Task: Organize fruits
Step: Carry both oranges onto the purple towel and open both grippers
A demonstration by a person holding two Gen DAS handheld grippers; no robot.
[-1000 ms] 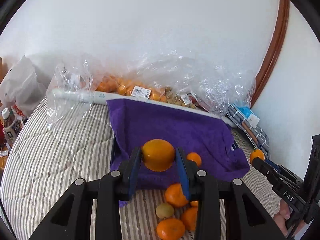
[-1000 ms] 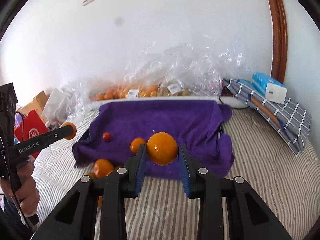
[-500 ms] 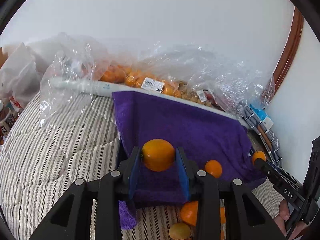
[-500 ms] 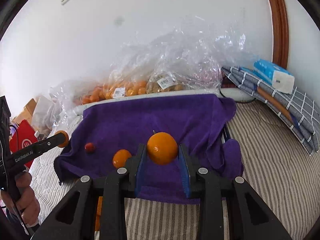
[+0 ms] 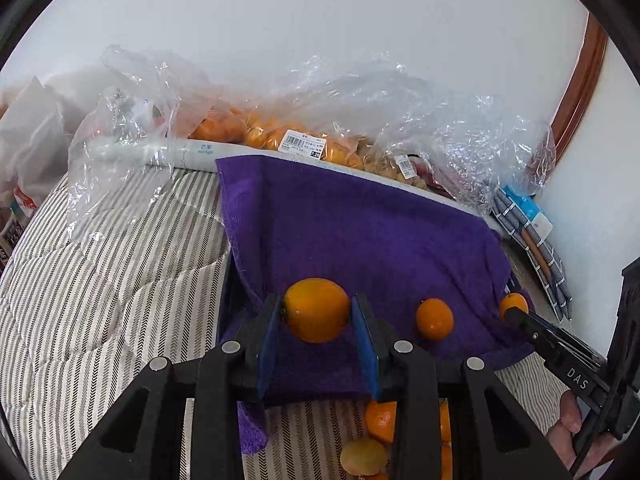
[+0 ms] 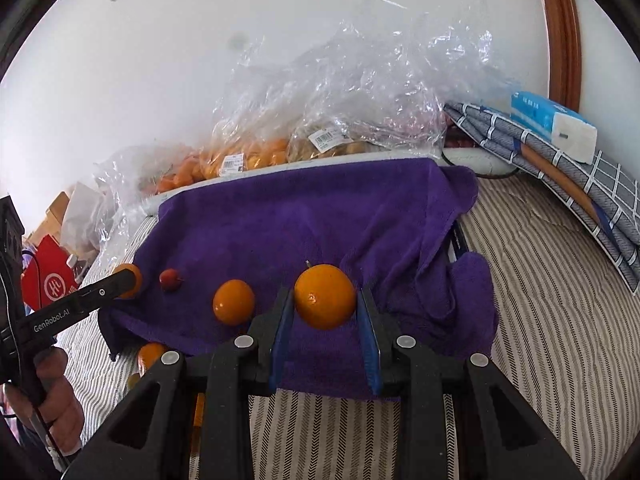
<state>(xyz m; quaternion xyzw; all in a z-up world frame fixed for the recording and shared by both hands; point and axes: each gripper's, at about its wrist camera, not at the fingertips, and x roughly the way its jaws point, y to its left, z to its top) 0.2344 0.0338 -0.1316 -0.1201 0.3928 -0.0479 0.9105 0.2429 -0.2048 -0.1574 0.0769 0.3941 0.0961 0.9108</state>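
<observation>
Purple towel [image 5: 360, 236] now fills more of both views as we have carried each clamped orange, left gripper [image 5: 317, 332] on one [image 5: 316, 309], right gripper [image 6: 325, 330] on another [image 6: 325, 295], down over its near edge, so we judge set-down beside the loose orange [image 6: 233, 301] close.

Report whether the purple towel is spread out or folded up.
Spread out. The purple towel lies open over the striped bedding, bunched only at its right corner, with a loose orange resting on it.

A striped quilt [image 6: 540, 320] is covering the bed. A folded checked cloth [image 6: 560, 168] is lying at the far right, carrying a blue tissue pack [image 6: 552, 124]. A red paper bag [image 6: 48, 280] is standing at the far left.
</observation>
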